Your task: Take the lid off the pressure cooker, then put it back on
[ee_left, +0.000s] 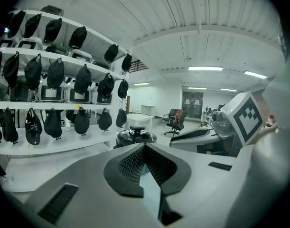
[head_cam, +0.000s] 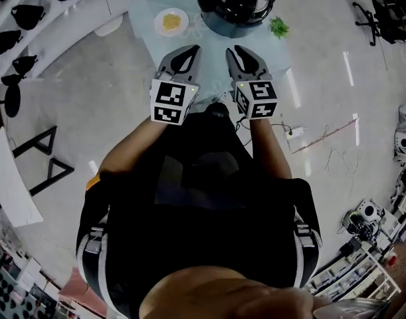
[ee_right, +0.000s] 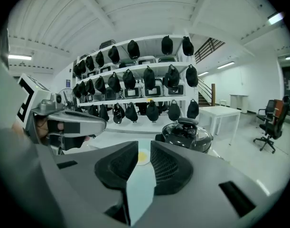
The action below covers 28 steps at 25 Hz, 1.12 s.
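Out in front of the person, both forearms reach forward side by side, grippers level with each other and tipped slightly down toward the table. Both stop short of the table edge and touch nothing.

Left gripper: pads pressed together at the tips, nothing between them. Right gripper: pads a narrow slit apart and empty. In the right gripper view the plate shows through the slit, far beyond it.

Pressure cooker sits at the far middle of the table, well apart from both grippers. Its lid is on, black knob on top. Inside of the cooker not visible.

The plate is white, holds a small yellow heap, and lies left of the cooker, apart from it. Green sprig lies on the table right of the cooker.

Table top is pale, glassy blue. Floor is grey and glossy. White curved shelves behind the table, hung with rows of black bags. White side table and an office chair stand off to the right. White ceiling with strip lights.
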### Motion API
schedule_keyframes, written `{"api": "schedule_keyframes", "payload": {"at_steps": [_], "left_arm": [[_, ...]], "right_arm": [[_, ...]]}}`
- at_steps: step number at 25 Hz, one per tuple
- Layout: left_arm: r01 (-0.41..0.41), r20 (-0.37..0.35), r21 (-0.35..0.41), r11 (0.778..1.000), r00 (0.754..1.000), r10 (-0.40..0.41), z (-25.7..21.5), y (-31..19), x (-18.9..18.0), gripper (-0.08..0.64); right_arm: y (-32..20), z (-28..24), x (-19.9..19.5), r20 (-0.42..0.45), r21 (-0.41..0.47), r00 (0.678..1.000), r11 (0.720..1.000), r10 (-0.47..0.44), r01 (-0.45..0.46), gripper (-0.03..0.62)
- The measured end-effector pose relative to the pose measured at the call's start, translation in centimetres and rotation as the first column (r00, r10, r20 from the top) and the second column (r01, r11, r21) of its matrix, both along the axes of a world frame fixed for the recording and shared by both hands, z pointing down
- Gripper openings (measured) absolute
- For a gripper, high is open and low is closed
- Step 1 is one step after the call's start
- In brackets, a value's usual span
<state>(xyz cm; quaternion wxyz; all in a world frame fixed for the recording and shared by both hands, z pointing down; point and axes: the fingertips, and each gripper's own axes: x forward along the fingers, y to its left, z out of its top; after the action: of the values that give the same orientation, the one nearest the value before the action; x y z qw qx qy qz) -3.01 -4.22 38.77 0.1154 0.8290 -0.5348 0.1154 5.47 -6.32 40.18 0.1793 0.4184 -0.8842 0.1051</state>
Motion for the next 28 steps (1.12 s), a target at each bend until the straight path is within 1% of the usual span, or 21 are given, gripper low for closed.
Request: {"api": "schedule_keyframes", "payload": {"at_steps": [4, 9, 17, 21, 23, 28], "left_arm": [[-0.038, 0.001, -0.01, 0.999, 0.999, 0.038, 0.2, 2.2, 0.0, 0.007], [-0.068, 0.007, -0.016, 0.998, 0.998, 0.068, 0.6, 3.9, 1.3, 0.007], [-0.044, 0.007, -0.022, 0.999, 0.999, 0.044, 0.1, 5.4, 4.0, 0.007], [-0.028, 0.018, -0.019, 0.999, 0.999, 0.028, 0.2, 5.7, 5.5, 0.007], [-0.024, 0.022, -0.023, 0.999, 0.999, 0.025, 0.3, 5.8, 6.2, 0.007], [-0.016, 0.04, -0.026, 1.0, 0.999, 0.017, 0.4, 6.1, 7.5, 0.006]], "right_arm": [[3.3, 0.3, -0.4, 0.0, -0.02, 0.999, 0.999, 0.036, -0.036, 0.089], [5.9, 0.0, -0.5, 0.013, -0.033, 1.0, 0.999, 0.026, -0.026, 0.087], [7.4, -1.6, 1.9, 0.037, -0.019, 0.999, 1.0, 0.017, -0.016, 0.074], [8.0, -1.4, 3.1, 0.04, -0.018, 0.999, 1.0, -0.004, 0.005, 0.053], [8.4, -1.2, 3.6, 0.035, -0.019, 0.999, 1.0, -0.018, 0.019, 0.023], [8.9, -0.8, 4.2, 0.042, -0.029, 0.998, 0.998, -0.052, 0.053, 0.018]]}}
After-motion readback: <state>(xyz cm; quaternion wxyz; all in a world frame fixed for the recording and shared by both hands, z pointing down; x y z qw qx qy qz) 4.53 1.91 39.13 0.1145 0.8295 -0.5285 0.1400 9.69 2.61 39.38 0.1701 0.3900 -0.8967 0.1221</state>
